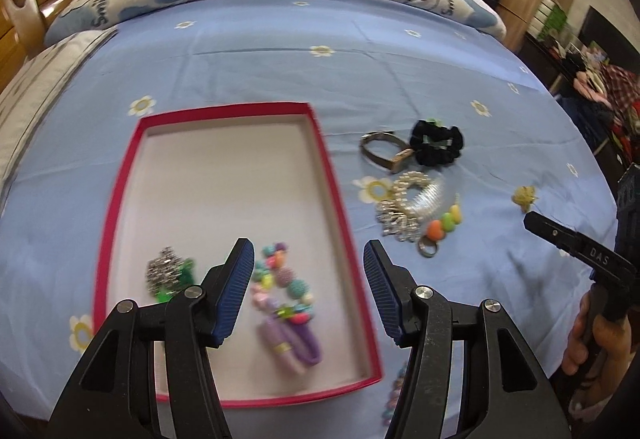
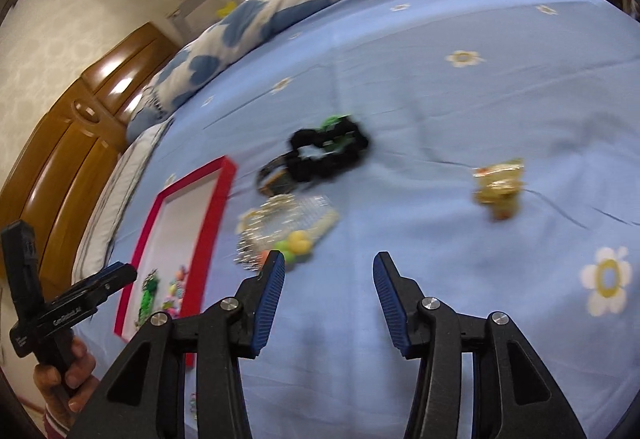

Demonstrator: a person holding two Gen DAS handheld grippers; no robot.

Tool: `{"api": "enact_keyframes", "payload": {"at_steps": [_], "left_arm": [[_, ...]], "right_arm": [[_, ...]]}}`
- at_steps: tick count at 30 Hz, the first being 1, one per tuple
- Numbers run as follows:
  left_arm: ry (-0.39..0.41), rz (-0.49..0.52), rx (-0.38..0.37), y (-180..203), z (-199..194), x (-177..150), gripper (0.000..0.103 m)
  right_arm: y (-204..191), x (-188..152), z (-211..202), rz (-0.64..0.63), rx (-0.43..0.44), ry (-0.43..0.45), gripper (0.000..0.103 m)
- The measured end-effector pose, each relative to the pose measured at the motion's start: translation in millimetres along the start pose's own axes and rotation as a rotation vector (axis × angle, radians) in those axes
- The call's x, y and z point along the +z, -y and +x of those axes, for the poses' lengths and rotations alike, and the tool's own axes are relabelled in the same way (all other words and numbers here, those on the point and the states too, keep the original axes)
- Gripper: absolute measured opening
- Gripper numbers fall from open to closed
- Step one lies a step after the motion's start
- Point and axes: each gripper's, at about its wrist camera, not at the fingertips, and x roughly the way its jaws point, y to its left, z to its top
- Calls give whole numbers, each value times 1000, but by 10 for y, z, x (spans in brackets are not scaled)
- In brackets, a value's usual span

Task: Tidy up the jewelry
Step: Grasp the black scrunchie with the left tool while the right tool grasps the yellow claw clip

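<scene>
With both tongs standing apart and empty, the left tongs (image 1: 308, 271) over the near end of the red box (image 1: 120, 199) and the right tongs (image 2: 329, 279) over bare sheet (image 2: 440, 119) right of the box, the next pick is best taken from the pile (image 1: 412, 215) just right of the box: drop on one piece, say the ring (image 1: 428, 249) at its near edge, and close low so nothing else snags. The beads (image 1: 280, 287) and hair tie (image 1: 292, 347) already lie in the box. Motion blur smears the pile, and the yellow piece (image 2: 498, 191) far right of the box cannot be identified
</scene>
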Motion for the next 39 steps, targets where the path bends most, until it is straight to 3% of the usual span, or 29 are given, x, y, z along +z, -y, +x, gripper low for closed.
{"api": "enact_keyframes", "payload": {"at_steps": [7,17,24,31,32,34,36,39], "left_arm": [[-18,46,-40,321,132,103,56],[-60,89,-117,730,557,505,56],[-96,161,-136,1033,1039,910,56],[-162,221,-127,1233,1508,1104,56],[-172,225,-128,1241,1555,1103,53],[-188,228,-136,1244,1626,1081,35],[-188,230,-134,1234,1646,1053,10],[-172,220,-151,1204,1581,1026,7]], "right_arm": [[342,98,-185,29,-91,67,49],[654,253,-2,55,-162,42,49],[757,332,181,55,-159,10,49],[862,372,267,78,-139,1,49],[869,376,273,80,-139,1,47],[896,385,283,87,-137,0,45],[920,391,281,98,-129,5,44],[907,390,261,89,-135,15,40]]}}
